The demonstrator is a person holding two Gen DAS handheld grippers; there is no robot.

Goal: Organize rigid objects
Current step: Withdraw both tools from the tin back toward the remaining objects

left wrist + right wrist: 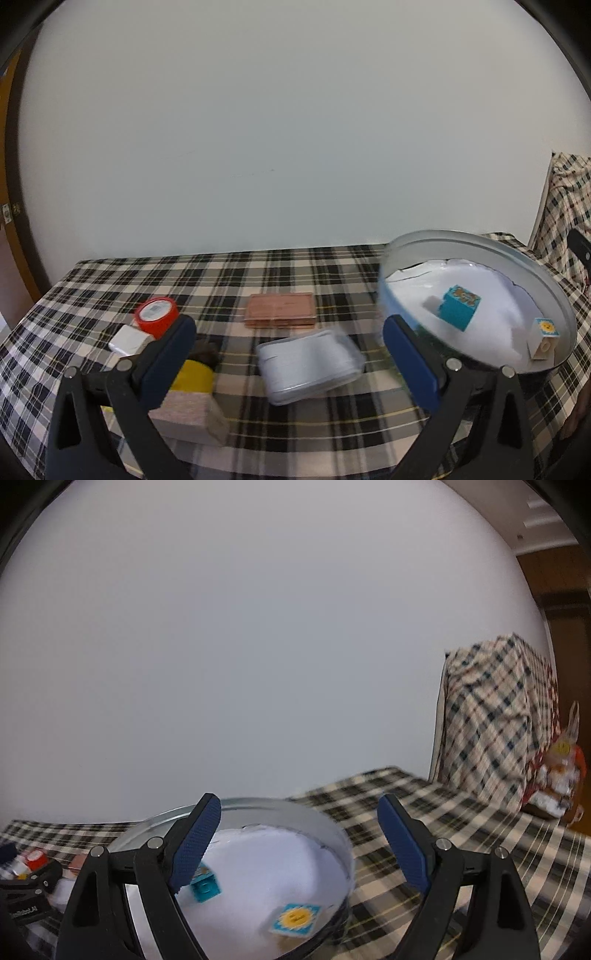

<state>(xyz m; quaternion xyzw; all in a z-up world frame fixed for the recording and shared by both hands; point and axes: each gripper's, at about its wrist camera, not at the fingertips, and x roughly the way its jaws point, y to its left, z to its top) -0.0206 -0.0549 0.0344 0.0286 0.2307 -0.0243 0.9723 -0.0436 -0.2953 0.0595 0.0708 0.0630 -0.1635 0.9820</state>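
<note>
Two grippers are in view, and we see both with jaws spread apart and nothing between them. We hold the left gripper (290, 354) low over the plaid tablecloth (288, 266); between its blue pads (173, 354) lies a pale plastic case (310, 365), blurred, flat on the cloth and not touched by either pad.

Beyond the case lies a flat copper-brown box (280, 310). Left of it stands a red roll with a white top (157, 316), with a small white block (127, 340) just beside it. Partly hidden behind the left finger are a yellow item (194, 376) and a pale rectangular block (188, 413).

To the right stands the round metal tin (480, 240), lined in white. Inside it we see a teal cube (458, 308) near the middle and a sun-print cube (545, 338) against the near-right wall.

We hold the right gripper (299, 843) above the same tin (258, 805), its left pad (195, 842) over the interior and its right pad outside the rim. In this view the teal cube (205, 886) and the sun-print cube (295, 919) rest well apart on the white lining.
</note>
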